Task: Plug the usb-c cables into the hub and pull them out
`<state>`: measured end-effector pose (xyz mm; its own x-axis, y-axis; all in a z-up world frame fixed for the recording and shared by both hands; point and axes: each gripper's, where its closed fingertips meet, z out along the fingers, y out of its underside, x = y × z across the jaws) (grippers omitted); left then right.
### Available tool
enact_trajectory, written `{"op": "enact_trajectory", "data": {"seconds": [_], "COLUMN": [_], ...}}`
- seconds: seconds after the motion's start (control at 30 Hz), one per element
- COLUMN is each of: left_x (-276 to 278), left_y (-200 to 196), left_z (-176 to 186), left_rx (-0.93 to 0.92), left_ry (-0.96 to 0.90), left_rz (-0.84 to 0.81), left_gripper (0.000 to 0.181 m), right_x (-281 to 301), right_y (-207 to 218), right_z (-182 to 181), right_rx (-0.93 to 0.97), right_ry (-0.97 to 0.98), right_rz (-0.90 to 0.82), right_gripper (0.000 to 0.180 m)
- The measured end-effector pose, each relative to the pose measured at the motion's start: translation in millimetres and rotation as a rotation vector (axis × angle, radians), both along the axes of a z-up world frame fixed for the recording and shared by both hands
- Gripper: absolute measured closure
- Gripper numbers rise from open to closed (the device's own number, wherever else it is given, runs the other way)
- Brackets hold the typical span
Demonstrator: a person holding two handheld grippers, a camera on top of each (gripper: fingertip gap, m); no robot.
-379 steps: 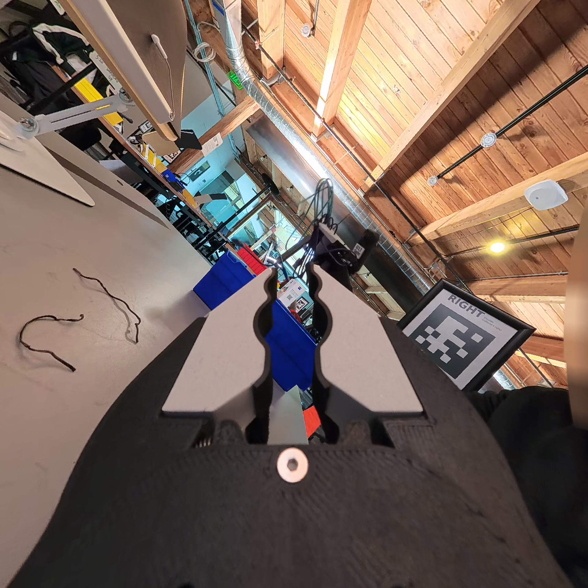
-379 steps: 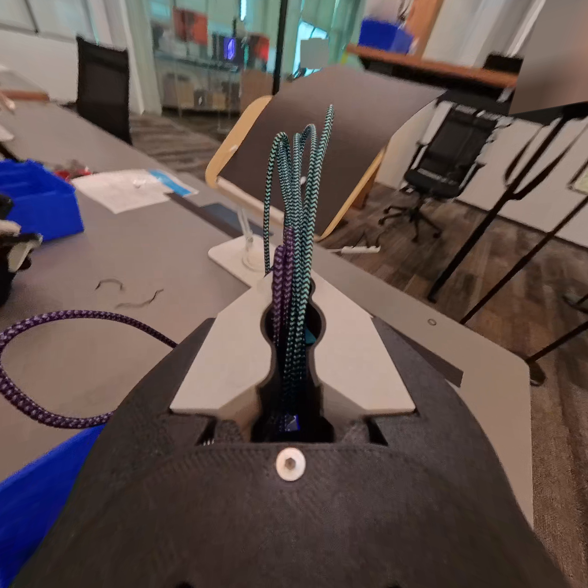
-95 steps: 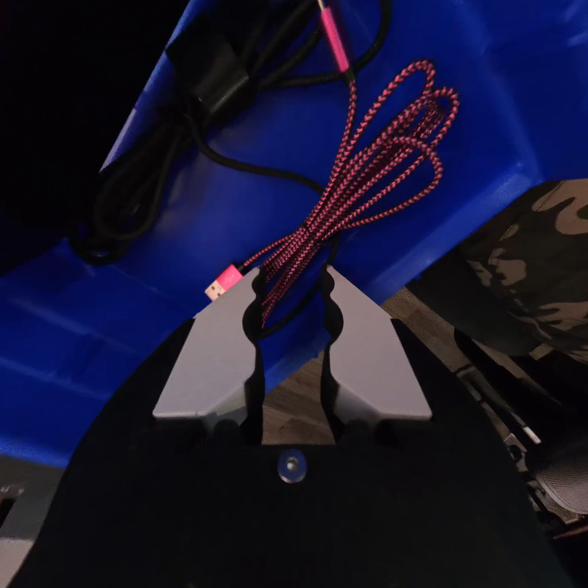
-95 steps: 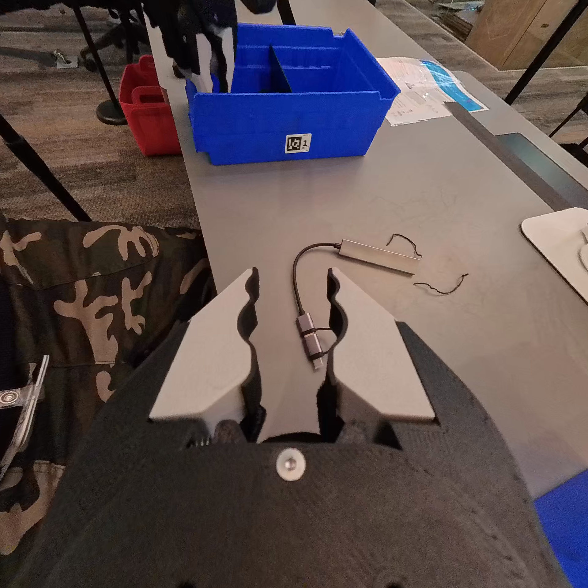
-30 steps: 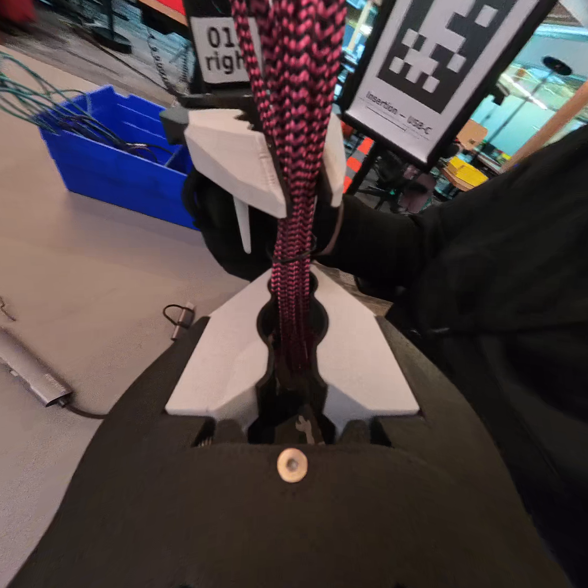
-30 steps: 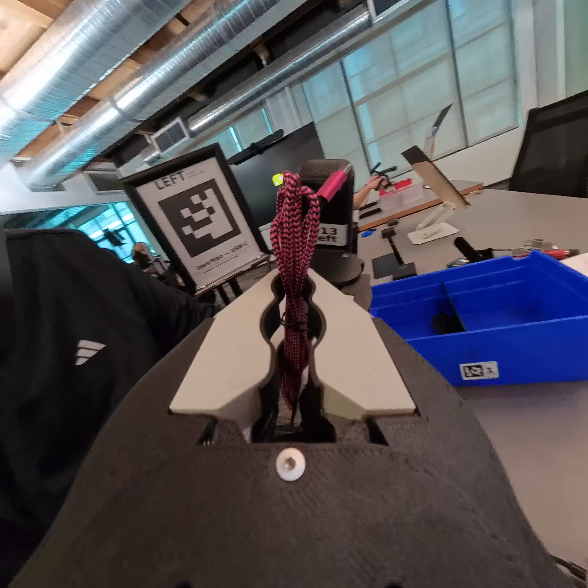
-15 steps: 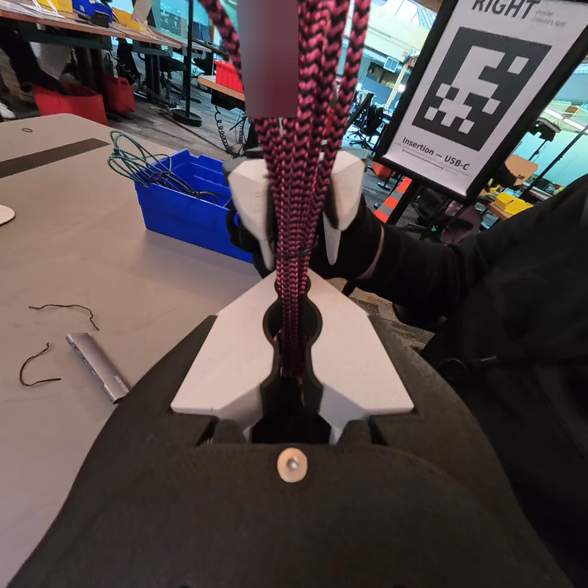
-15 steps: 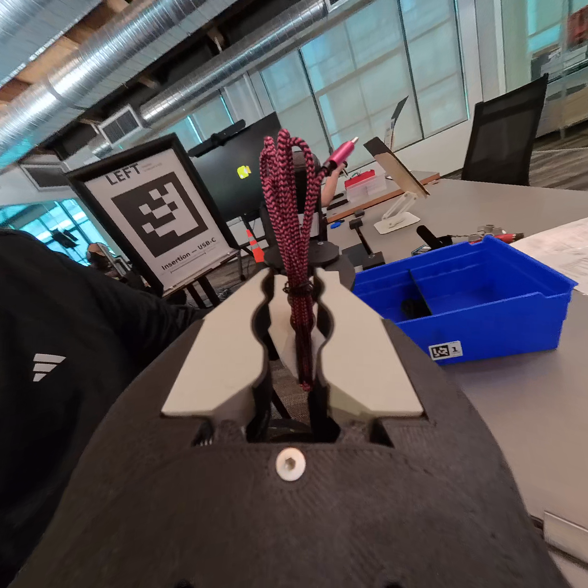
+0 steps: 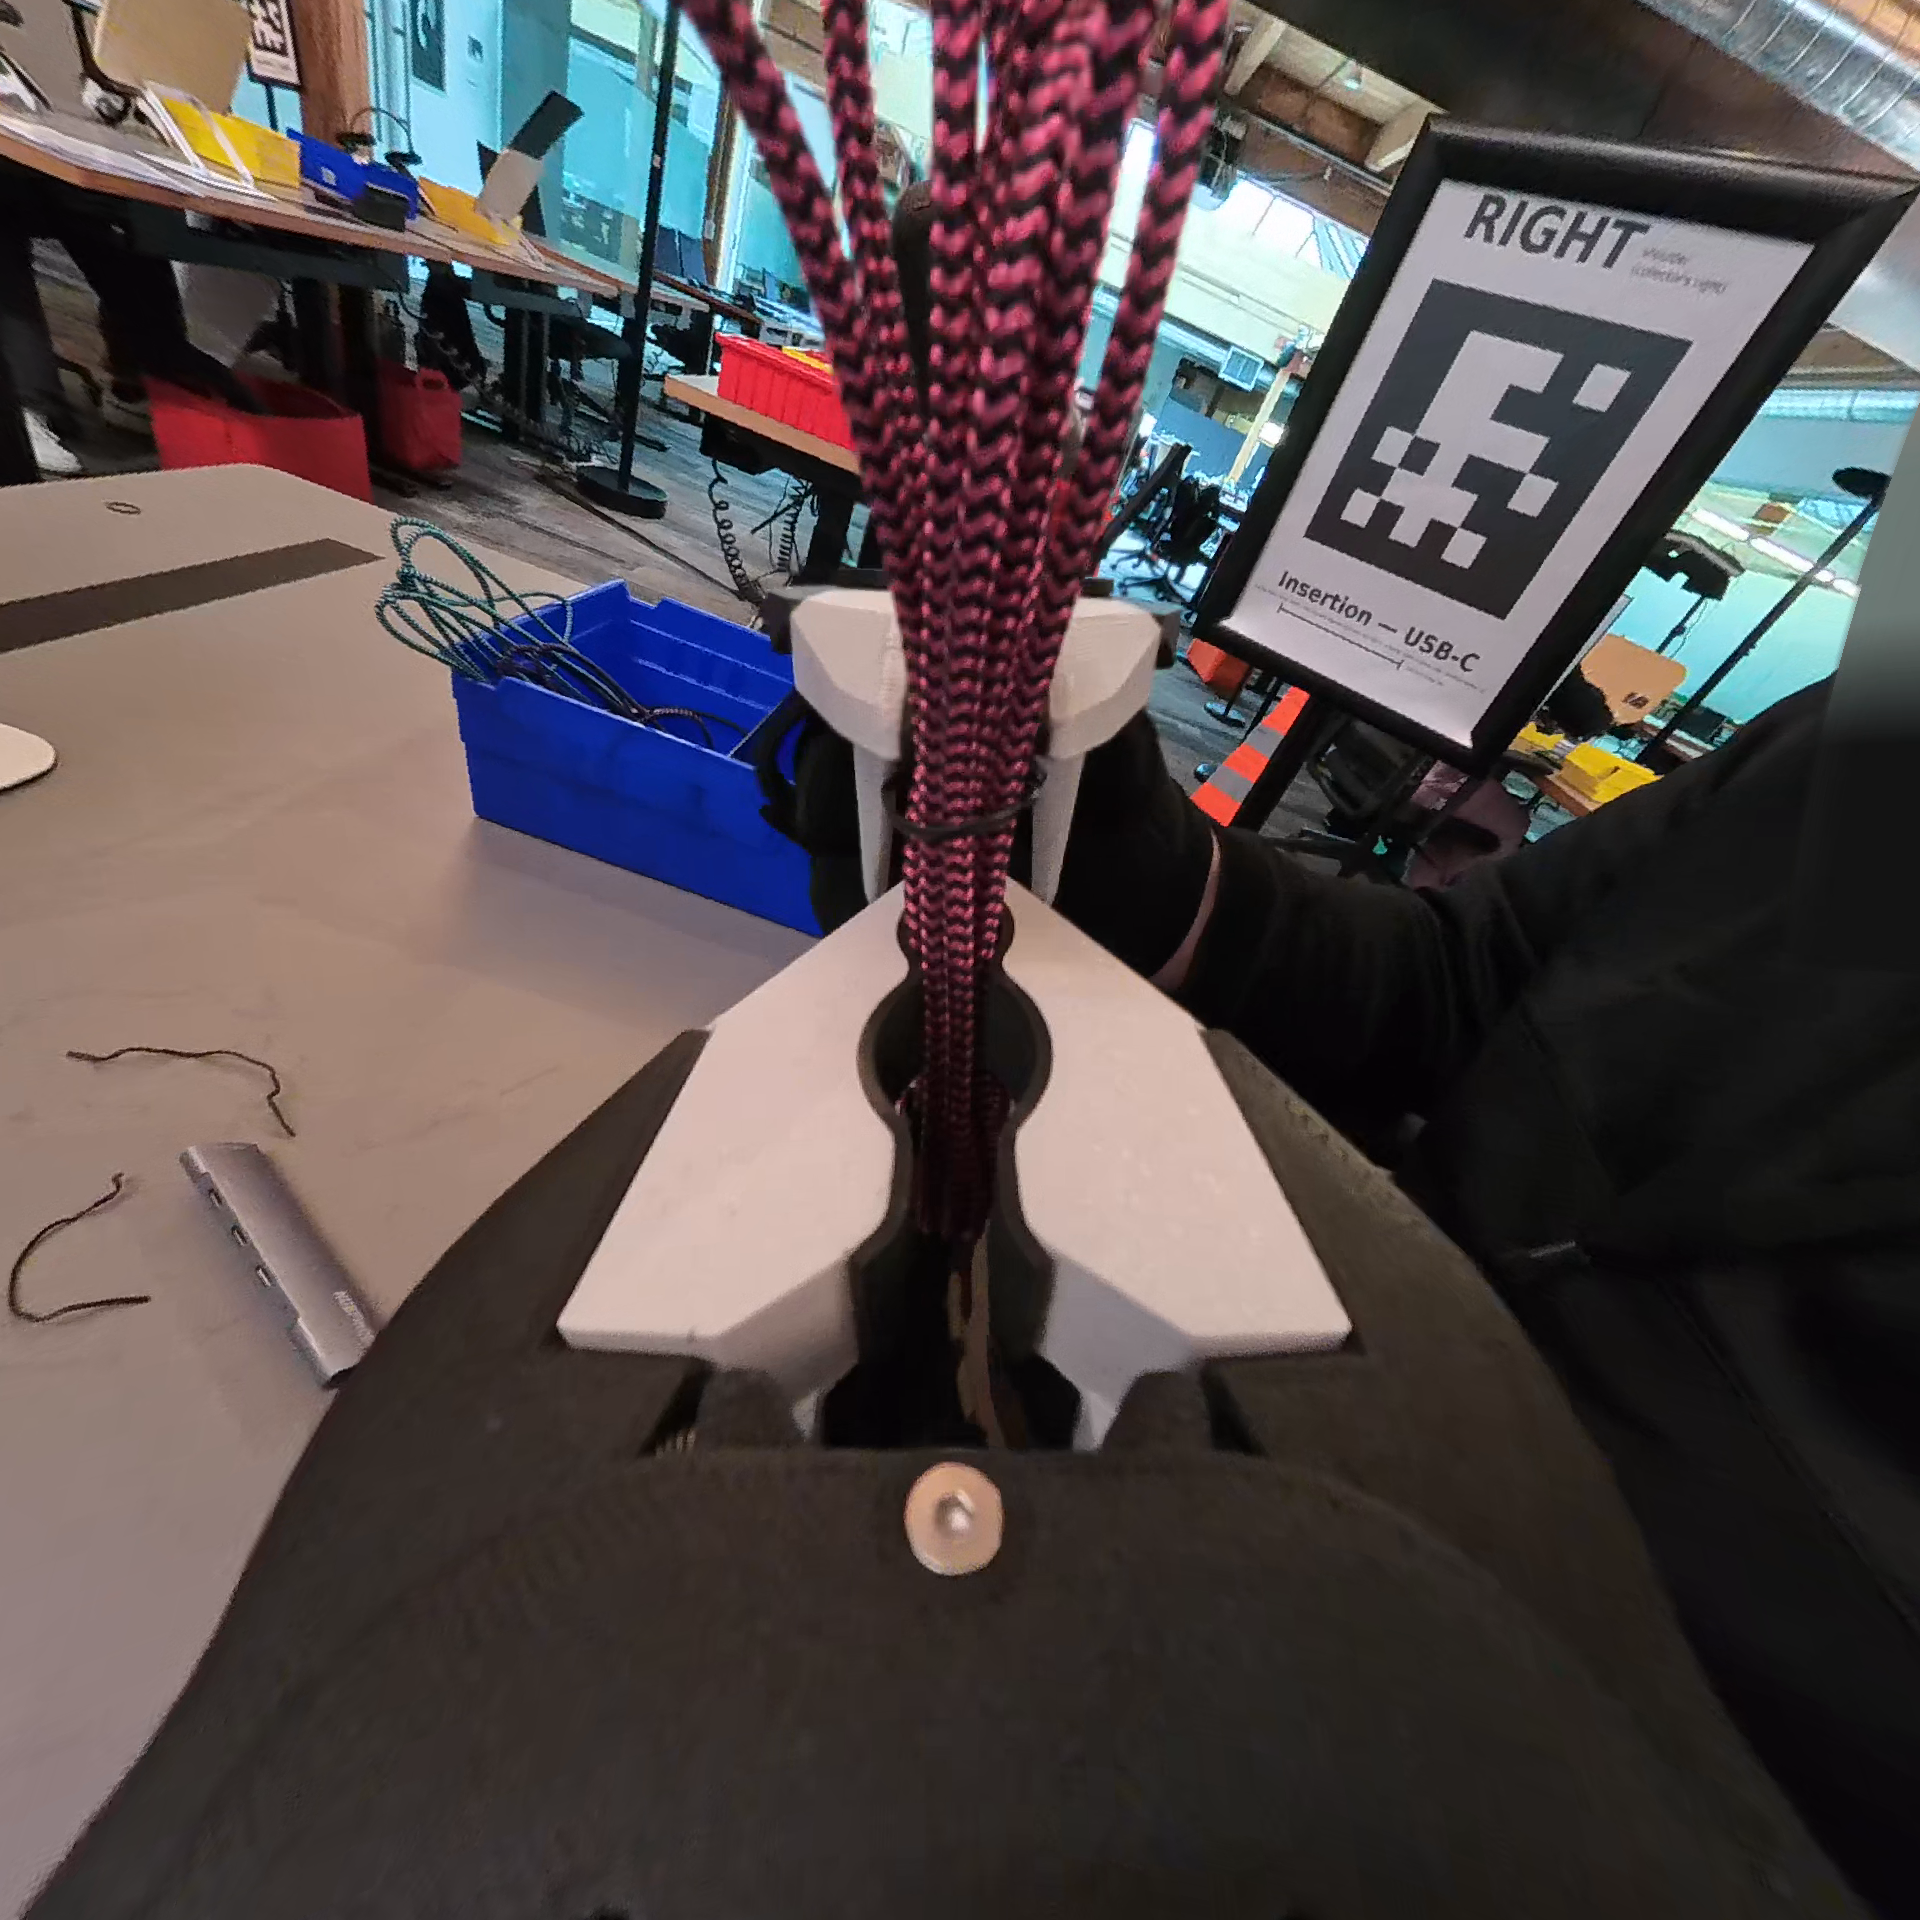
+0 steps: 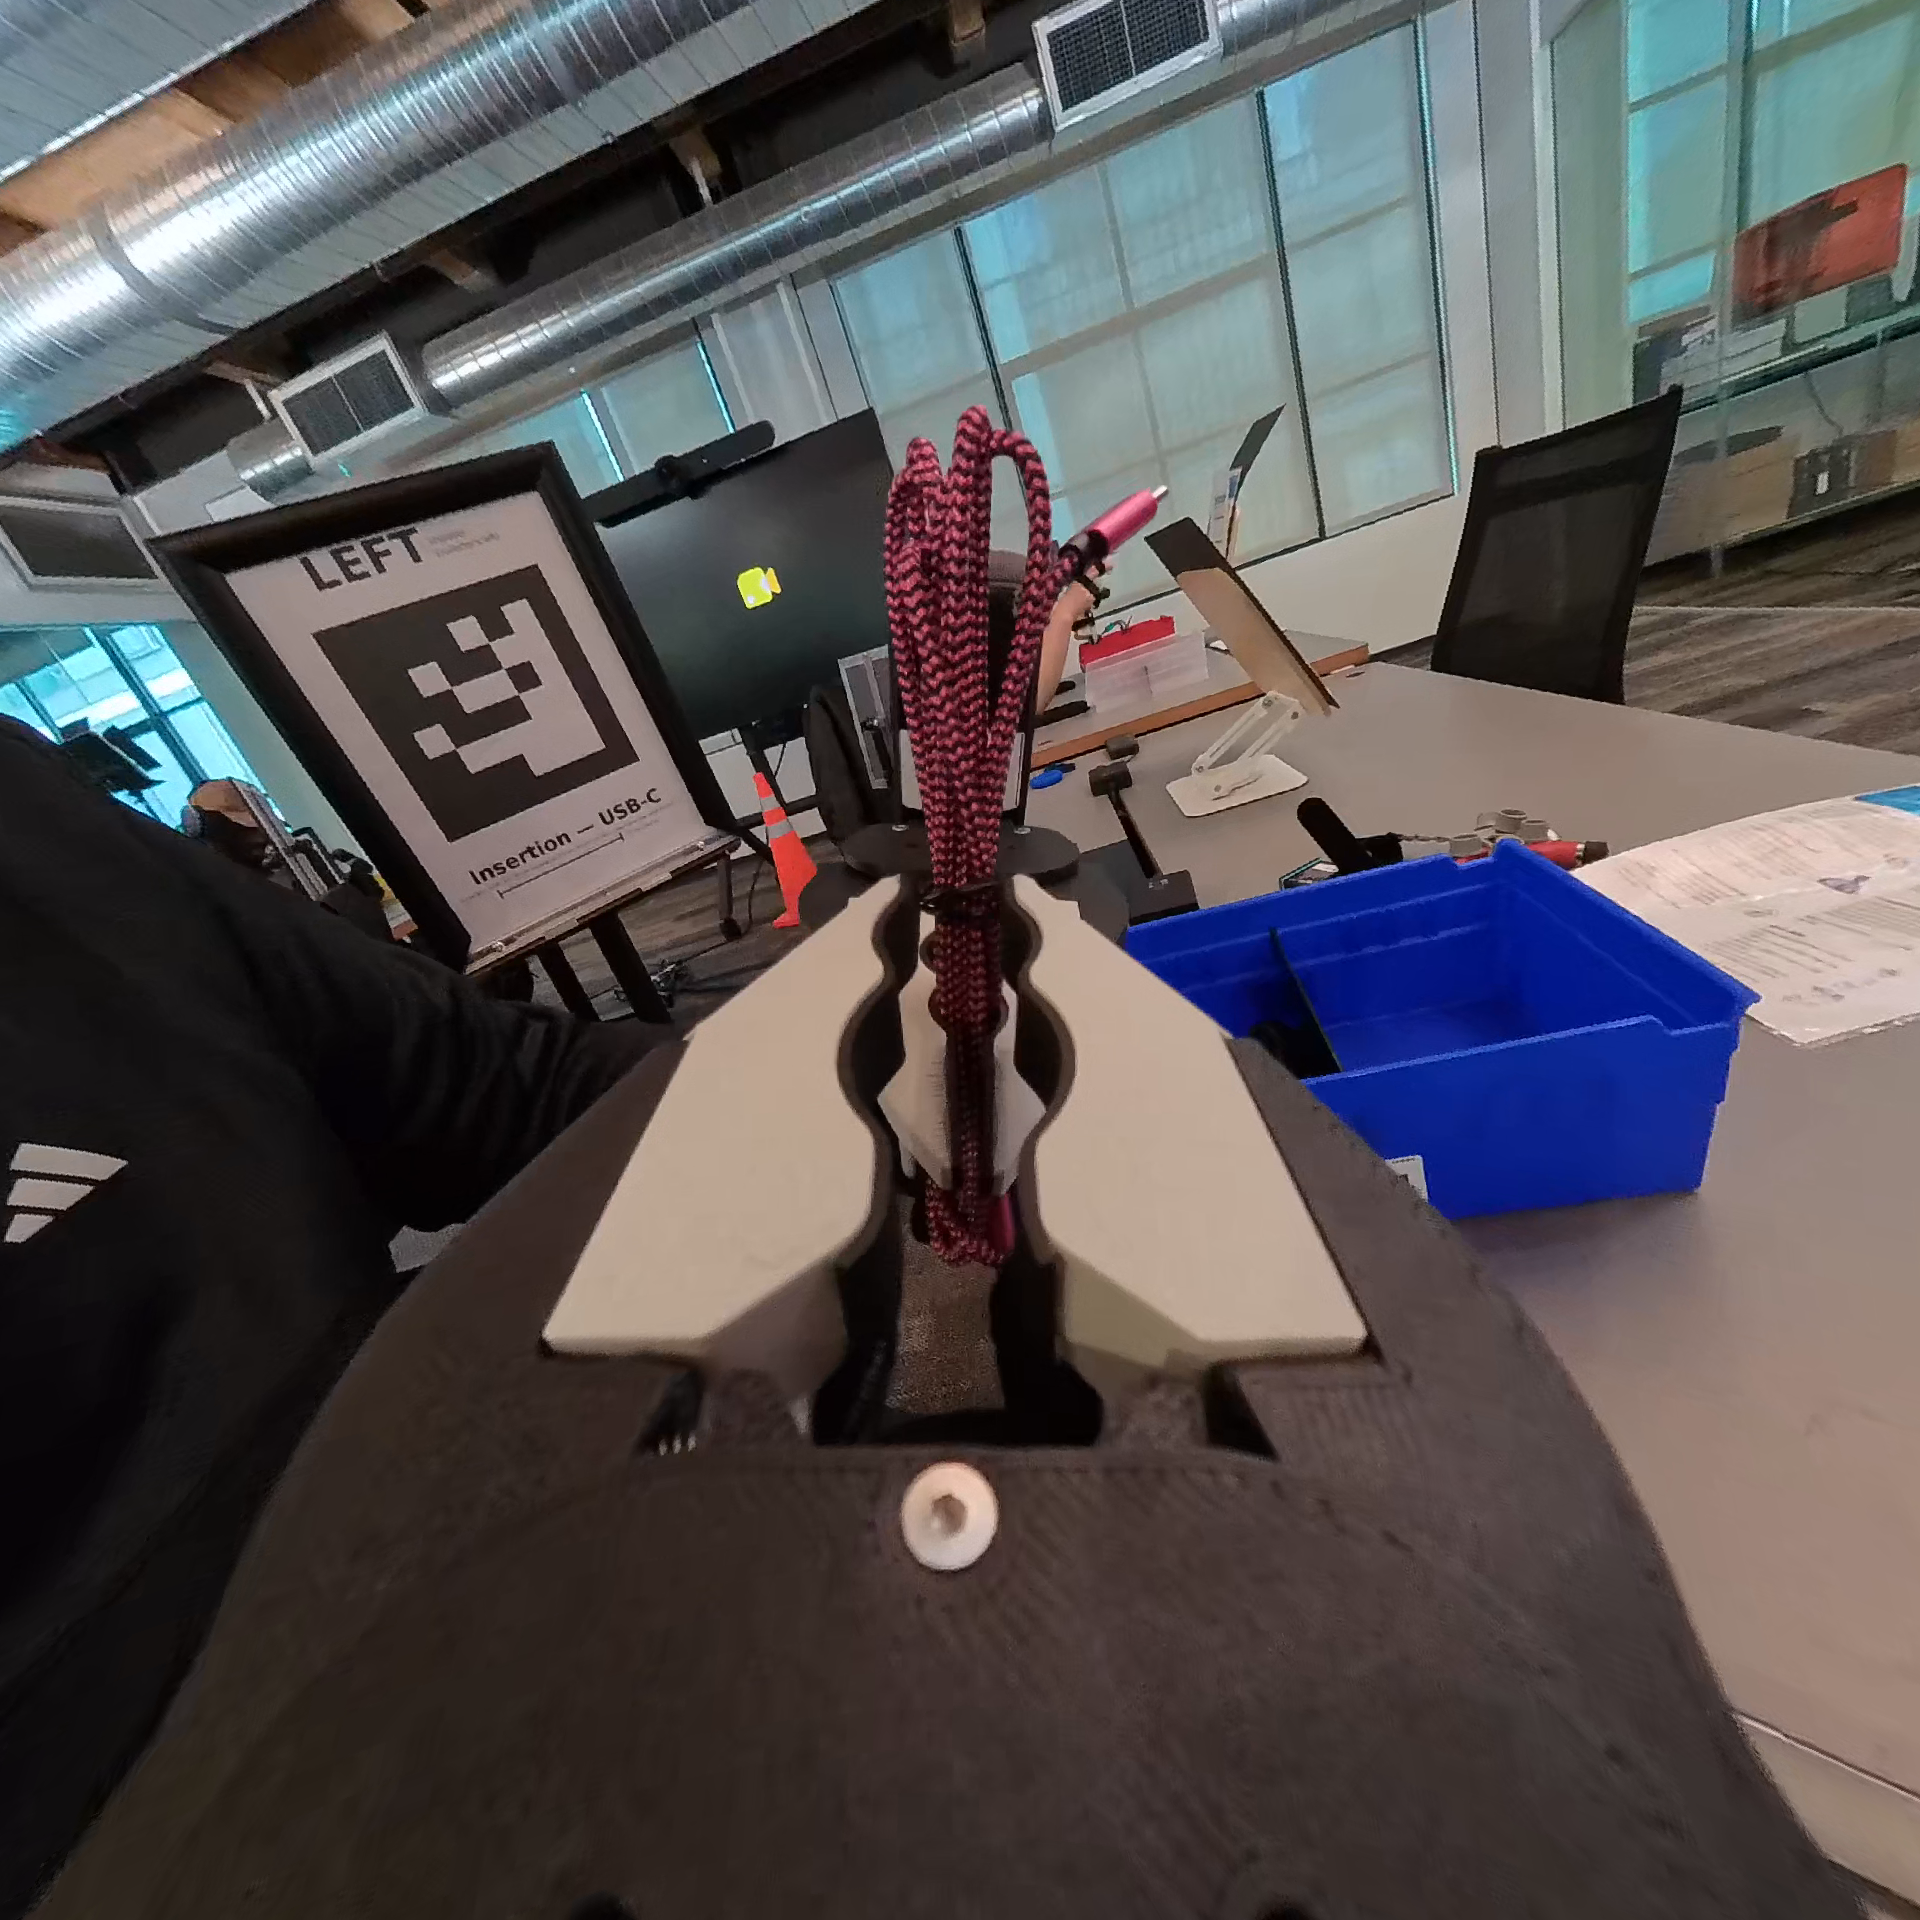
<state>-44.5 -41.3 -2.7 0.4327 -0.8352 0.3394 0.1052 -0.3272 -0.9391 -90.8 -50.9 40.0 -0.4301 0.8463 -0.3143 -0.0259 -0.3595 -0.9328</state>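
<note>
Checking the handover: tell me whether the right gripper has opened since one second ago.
Yes. The right gripper now stands open around the pink cable bundle; before, its jaws pinched it. The left gripper holds it.

Left wrist view: looking along the left hand-held gripper [image 9: 954, 914], nearly level over the worktop [image 9: 260, 883], facing the right hand-held gripper [image 9: 971, 769] close ahead. Right wrist view: looking the opposite way, tilted slightly upward, close to the left one. Shared by both: pink braided cable bundle [image 9: 956, 623] [image 10: 961, 727], blue bin [image 9: 623, 769] [image 10: 1475, 1039], worktop.
</note>
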Motion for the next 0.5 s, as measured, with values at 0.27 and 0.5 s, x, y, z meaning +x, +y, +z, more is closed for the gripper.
{"op": "enact_trajectory", "data": {"seconds": [0.27,0.5], "left_x": [-3.9,-2.0], "left_y": [4.1,7.2], "left_z": [0.0,-9.0], "left_rx": [-0.013,0.027], "left_ry": [-0.006,0.089], "left_rz": [0.021,0.064], "left_gripper": [0.179,0.179], "right_x": [2.3,-0.1], "right_y": [0.5,12.3], "right_z": [5.7,-1.7], "right_rx": [0.075,-0.005], "right_ry": [0.034,-0.018], "right_rz": [-0.056,-0.072], "right_gripper": [0.18,0.163]}}
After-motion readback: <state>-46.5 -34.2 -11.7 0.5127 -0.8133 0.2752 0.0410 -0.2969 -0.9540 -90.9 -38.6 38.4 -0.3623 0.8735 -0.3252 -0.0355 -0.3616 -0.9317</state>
